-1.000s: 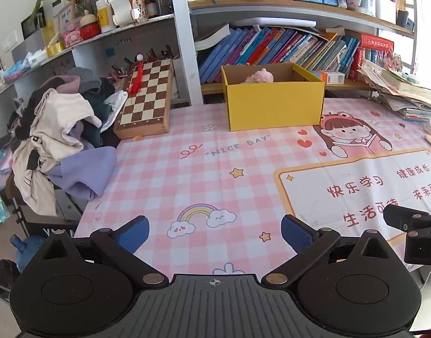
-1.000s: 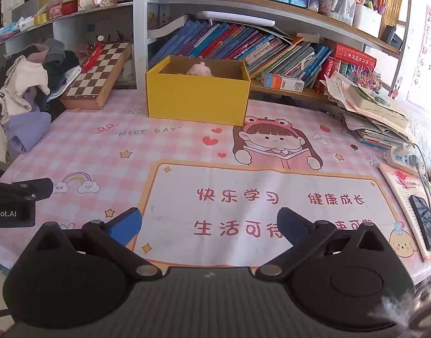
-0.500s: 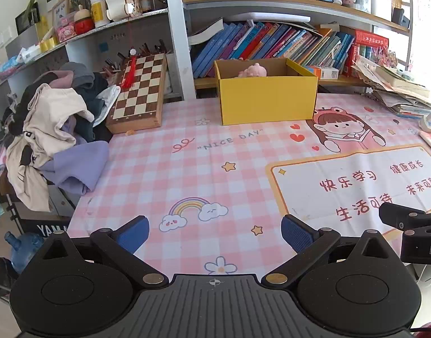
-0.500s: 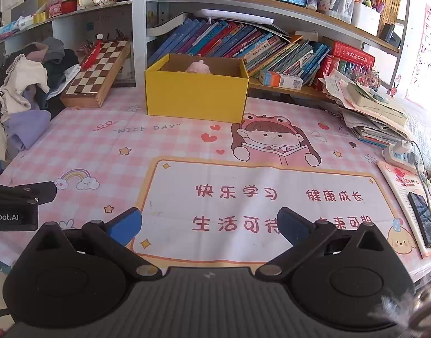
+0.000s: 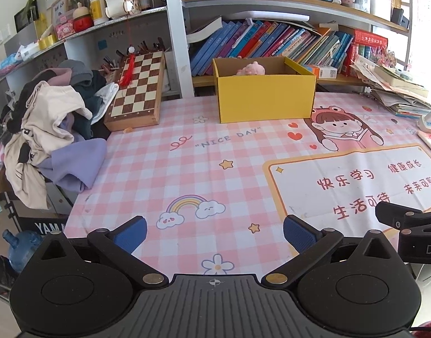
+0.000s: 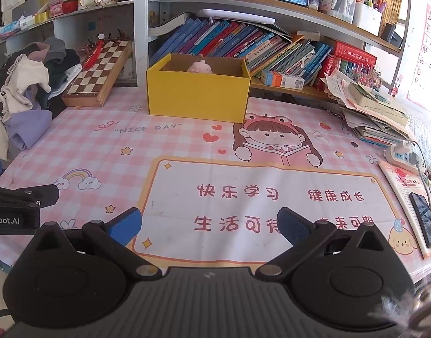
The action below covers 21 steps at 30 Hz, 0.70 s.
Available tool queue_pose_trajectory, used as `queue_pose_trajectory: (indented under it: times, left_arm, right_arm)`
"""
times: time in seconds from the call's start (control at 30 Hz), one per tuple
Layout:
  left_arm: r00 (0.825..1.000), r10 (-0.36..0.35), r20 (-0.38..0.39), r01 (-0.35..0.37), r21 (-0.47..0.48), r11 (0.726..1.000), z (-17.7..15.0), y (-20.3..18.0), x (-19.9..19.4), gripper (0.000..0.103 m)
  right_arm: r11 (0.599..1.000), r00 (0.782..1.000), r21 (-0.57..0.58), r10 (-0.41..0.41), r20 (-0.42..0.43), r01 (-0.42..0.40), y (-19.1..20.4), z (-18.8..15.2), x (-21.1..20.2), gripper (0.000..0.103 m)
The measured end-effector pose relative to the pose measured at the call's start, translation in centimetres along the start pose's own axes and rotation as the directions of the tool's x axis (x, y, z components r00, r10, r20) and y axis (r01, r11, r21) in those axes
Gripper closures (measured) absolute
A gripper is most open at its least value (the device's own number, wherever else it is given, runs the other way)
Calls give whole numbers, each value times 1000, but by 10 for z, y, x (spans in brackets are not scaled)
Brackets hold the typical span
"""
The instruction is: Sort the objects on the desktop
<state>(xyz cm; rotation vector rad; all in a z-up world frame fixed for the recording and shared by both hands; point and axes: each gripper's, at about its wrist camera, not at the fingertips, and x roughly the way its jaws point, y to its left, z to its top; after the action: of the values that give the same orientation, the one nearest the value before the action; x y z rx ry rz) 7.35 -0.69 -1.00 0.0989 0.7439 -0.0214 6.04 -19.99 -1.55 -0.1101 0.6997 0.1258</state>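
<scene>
I hold the left gripper (image 5: 214,232) and right gripper (image 6: 209,224) wide and empty above the table (image 6: 187,143). The pink toy (image 6: 199,66) lies inside the yellow box (image 6: 198,100). Sorting appears finished; next, I find any remaining item.

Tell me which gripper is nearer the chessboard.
Left. The left gripper hangs over the mat's left part, on the side where the chessboard leans. The right gripper is over the white panel further right, with the chessboard far off to its left.
</scene>
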Motion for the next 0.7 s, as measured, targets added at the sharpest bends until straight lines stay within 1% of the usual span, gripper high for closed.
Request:
queue_pose_trajectory:
  times: [0.7]
  left_arm:
    - [1000, -30, 1, 30, -3, 1000, 0, -2, 0, 0]
  right_arm:
    - [1000, 1000, -9, 9, -19, -9, 2, -1, 4, 0]
